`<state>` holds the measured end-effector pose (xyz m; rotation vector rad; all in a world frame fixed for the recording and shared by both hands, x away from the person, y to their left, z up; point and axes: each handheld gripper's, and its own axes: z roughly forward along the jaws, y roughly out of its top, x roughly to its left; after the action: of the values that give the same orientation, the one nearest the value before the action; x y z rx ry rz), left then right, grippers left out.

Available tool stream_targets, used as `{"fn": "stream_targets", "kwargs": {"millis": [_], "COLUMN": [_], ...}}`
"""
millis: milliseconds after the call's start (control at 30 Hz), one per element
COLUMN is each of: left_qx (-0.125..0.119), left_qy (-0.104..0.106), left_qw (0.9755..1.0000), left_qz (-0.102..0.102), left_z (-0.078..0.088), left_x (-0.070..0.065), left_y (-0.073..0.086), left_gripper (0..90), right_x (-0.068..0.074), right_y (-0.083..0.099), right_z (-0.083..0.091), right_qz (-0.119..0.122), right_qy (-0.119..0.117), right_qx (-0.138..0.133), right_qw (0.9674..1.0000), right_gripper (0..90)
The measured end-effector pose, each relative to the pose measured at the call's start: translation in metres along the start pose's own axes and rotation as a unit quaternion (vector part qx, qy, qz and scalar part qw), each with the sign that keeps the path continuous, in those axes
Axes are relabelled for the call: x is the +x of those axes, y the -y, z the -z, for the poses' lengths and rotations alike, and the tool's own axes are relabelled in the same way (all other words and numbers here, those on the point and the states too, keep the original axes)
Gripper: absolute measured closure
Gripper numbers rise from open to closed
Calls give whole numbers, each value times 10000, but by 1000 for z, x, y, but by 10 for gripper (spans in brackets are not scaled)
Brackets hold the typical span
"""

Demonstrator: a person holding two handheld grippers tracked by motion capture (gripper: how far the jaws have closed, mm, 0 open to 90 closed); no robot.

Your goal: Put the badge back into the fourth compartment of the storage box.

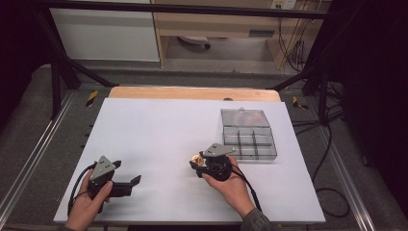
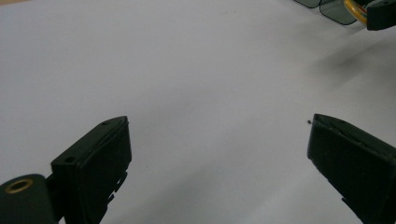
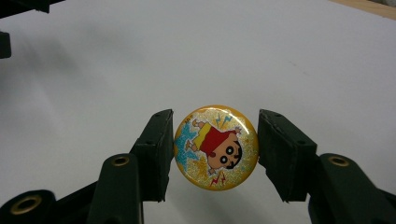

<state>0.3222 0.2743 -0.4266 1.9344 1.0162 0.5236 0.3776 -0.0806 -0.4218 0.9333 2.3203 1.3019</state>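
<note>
In the high view the badge (image 1: 195,158) is mostly hidden behind the right gripper (image 1: 198,169), leaving a small yellow sliver whose picture is too small to read. The coloured contents under the lid of the clear box (image 1: 248,134), near the surface's far right corner, are blurred. In the left gripper view the top edge cuts the box (image 2: 327,7) and a yellow rim (image 2: 353,10).

Each hand carries a black gripper: the left gripper (image 1: 136,180) at the frame's lower left, the right gripper (image 1: 194,162) near the lower centre. Each has a grey 3-cornered top plate, 2 blocky black jaws, brass-ringed screw holes and a black trailing cable.
</note>
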Motion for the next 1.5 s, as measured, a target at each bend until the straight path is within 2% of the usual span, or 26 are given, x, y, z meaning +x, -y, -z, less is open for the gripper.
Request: {"fn": "stream_targets", "kwargs": {"millis": [300,733,1133,1500], "left_qx": [1,-3,14,3], "left_qy": [5,-2,9,20], "left_qw": [10000,10000,10000,10000], "left_qz": [-6,12,5,12], "left_z": [0,0,0,0], "left_x": [0,0,1,0], "left_y": [0,0,0,0], "left_gripper": [62,62,62,63], "right_x": [-12,-22,-40,-56], "right_y": [-1,-12,-13,-11], "right_z": [7,11,24,34], "right_qz": [-131,-110,-271,-350], "right_qy": [131,200,471,758], "right_qx": [-175,-273,-502,-559], "right_qw": [9997,9994,9973,9949], "right_gripper": [471,471,471,471]}}
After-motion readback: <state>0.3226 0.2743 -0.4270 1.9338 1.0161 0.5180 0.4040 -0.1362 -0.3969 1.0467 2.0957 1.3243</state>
